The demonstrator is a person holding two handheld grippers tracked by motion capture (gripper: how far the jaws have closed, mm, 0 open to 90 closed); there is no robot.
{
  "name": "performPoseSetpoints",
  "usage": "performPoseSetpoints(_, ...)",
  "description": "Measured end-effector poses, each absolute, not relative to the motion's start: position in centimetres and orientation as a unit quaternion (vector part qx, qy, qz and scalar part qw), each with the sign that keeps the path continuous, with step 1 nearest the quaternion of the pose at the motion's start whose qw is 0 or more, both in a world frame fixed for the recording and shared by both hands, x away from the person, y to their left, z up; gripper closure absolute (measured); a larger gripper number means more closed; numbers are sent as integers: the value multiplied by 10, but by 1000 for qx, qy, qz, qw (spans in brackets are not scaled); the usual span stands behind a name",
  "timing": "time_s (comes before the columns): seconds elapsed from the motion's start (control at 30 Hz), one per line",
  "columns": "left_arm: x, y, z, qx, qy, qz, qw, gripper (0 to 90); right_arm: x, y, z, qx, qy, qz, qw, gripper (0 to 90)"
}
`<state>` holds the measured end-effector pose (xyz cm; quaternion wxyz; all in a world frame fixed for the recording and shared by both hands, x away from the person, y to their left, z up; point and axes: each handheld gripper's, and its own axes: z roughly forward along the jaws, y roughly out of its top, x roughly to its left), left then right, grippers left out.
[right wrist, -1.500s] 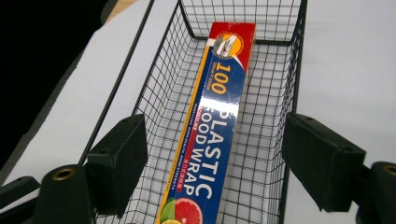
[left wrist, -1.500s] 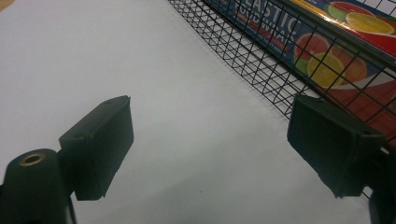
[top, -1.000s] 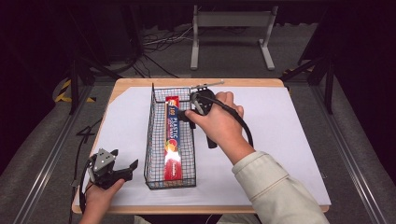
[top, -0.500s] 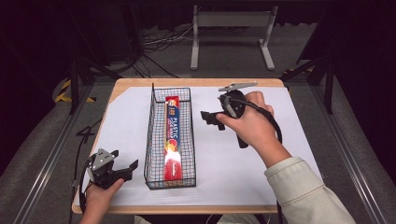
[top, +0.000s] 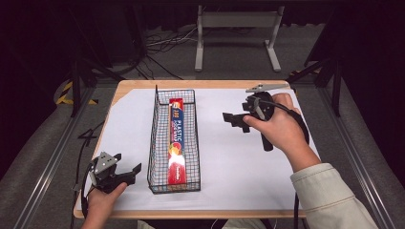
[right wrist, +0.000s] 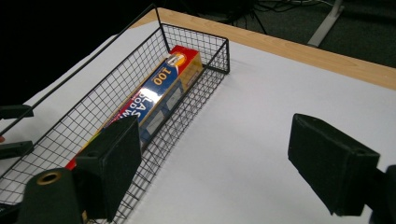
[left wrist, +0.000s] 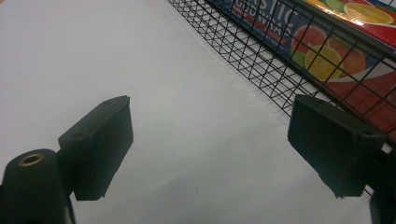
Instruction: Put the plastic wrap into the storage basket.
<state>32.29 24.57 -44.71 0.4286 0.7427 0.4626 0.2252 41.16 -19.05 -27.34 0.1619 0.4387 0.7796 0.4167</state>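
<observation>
The plastic wrap box (top: 176,139) was a long, narrow carton, mostly red, with a blue band along its length that carried white letters and the number 100. Pictures of orange and lemon slices were printed near the end closer to the person. It lay flat on the bottom of the black wire basket (top: 154,138), lengthwise, nearly from one short wall to the other. The basket stood on the white sheet that covered the table, left of the middle, with its long side pointing away from the person.
</observation>
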Motion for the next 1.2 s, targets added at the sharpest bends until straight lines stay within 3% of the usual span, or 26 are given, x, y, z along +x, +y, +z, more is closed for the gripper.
performPoseSetpoints(0.43,322,246,-446,743,459,228,431,147,407,-234,-285,391,785,437,199,177)
performPoseSetpoints(0.77,322,244,-445,745,451,225,437,143,397,-265,-311,340,790,447,248,178)
performPoseSetpoints(1.2,322,247,-446,741,452,217,447,141,378,-291,-352,363,762,464,267,149)
